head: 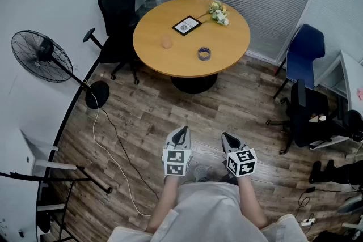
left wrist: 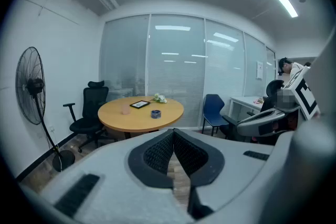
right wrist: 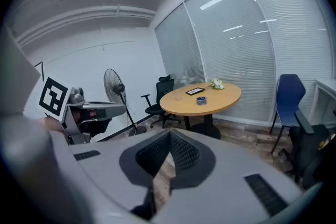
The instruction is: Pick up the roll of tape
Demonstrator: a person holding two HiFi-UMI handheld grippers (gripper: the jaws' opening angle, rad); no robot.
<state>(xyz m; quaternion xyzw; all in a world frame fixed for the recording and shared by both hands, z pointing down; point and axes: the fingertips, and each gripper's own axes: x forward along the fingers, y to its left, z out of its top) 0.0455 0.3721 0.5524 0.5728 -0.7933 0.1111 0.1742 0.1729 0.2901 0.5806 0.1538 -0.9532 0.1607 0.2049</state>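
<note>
- The roll of tape (head: 204,54) is a small round ring, dark blue-grey. It lies flat on the round table (head: 227,39), near the edge closest to the person. There is one roll.
- The table top is smooth, light brown wood. It stands on one thick dark foot.
- Three other things lie on the table, all apart from the tape: a flat black picture frame (head: 186,25), a little bunch of white and yellow flowers (head: 218,13), and a small pale pink thing (head: 166,42) too blurry to name.
- Around the table stand a black office chair (head: 119,14) and a blue chair (head: 305,54). A second black chair (head: 309,116) is off to the right. That makes three chairs.
- One big round black fan (head: 42,56) stands on the left, and its cord runs along the floor.
- The floor (head: 147,116) is wood planks, brown and grey. Bare floor lies between the person and the table.
- The left gripper (head: 181,133) and the right gripper (head: 227,138) are well apart from the tape. Each has its dark, bumpy jaws pressed together with nothing between them.
</note>
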